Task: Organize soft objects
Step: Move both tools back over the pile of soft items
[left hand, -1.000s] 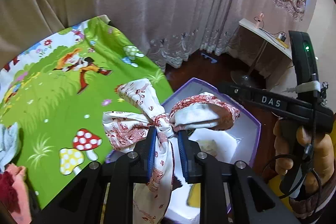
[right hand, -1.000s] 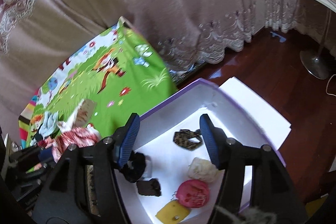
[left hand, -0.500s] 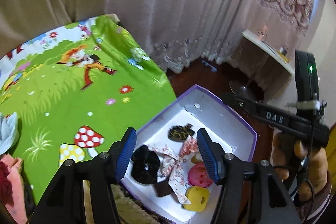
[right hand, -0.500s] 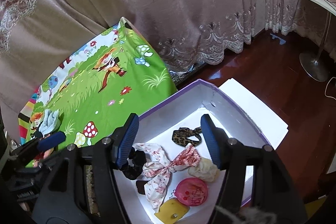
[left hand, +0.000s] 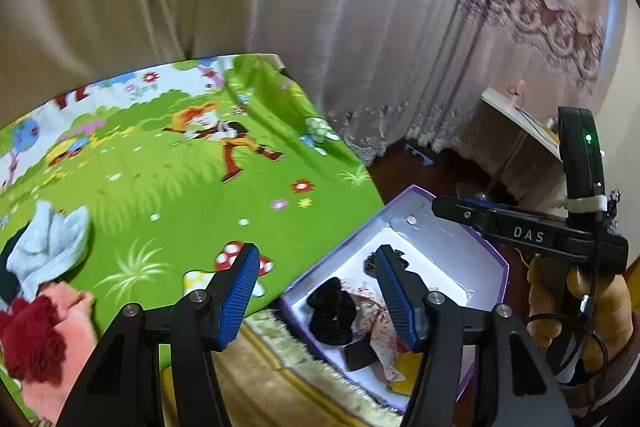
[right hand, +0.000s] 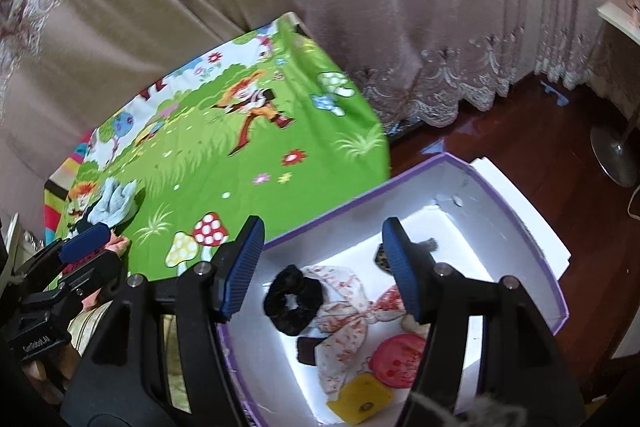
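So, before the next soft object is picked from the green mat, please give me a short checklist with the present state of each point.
1. Left gripper open and holding nothing: ok.
2. Right gripper open and holding nothing: ok.
3. Patterned bow lies inside the purple box, beside the black scrunchie: ok.
4. Soft objects still wait on the green mat, such as the light blue cloth and the red fuzzy item: ok.
5. Free floor space in the box for more: ok.
6. Which object the left gripper is aimed at: cannot tell.

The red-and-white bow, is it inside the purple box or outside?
Inside. The red-and-white bow lies on the white floor of the purple box, beside the black scrunchie.
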The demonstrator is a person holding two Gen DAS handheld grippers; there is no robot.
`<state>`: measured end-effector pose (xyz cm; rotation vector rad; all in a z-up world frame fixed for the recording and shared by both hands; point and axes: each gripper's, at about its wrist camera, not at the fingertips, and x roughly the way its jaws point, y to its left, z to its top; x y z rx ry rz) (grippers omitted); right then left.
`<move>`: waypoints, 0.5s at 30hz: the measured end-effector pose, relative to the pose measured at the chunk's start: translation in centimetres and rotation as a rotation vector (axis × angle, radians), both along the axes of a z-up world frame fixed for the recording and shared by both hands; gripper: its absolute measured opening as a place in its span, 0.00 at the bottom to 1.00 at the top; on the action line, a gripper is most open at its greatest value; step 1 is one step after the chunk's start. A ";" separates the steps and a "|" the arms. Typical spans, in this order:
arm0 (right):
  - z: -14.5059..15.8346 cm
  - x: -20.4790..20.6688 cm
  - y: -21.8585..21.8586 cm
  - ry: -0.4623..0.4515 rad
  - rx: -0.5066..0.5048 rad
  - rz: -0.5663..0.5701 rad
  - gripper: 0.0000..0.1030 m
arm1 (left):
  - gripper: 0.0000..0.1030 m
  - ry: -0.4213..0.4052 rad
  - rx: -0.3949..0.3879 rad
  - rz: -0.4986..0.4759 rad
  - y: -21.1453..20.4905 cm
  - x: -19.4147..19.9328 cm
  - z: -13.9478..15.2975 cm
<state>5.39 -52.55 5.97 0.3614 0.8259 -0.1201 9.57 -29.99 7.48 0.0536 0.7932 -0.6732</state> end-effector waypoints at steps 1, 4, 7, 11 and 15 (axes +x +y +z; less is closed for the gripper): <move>0.1 0.2 0.4 0.000 -0.003 0.009 0.63 | 0.59 -0.003 -0.001 0.016 0.7 0.0 0.1; 0.5 0.8 2.2 0.001 -0.015 0.047 0.63 | 0.59 0.000 -0.019 0.074 3.4 0.5 0.1; 0.5 1.5 4.2 0.007 -0.025 0.088 0.63 | 0.59 0.006 -0.030 0.148 6.6 1.1 0.0; 0.6 2.5 7.2 0.015 -0.038 0.154 0.63 | 0.59 0.030 -0.068 0.265 11.7 2.0 -0.1; 1.0 3.4 10.2 0.016 -0.052 0.213 0.63 | 0.59 0.057 -0.078 0.376 17.0 2.9 -0.3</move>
